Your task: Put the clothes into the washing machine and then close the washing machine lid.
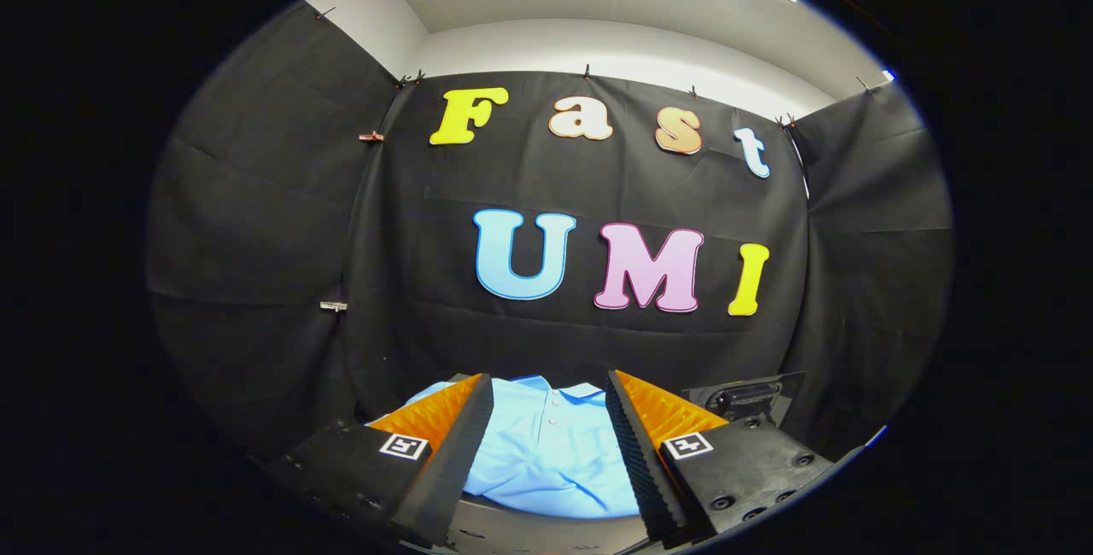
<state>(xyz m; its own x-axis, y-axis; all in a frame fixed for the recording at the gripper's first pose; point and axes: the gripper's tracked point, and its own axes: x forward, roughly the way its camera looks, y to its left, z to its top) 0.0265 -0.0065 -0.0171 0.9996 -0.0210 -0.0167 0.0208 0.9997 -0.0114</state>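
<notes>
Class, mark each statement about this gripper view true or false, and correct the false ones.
1. The tongs are open. True.
2. A light blue shirt lies seen between the fingers. True.
3. The fingers press on the shirt. False: they stand apart, with the shirt seen in the gap between them.
4. The shirt is red. False: it is light blue, with a collar and buttons.
5. A dark device sits beyond the right finger. True.
</notes>
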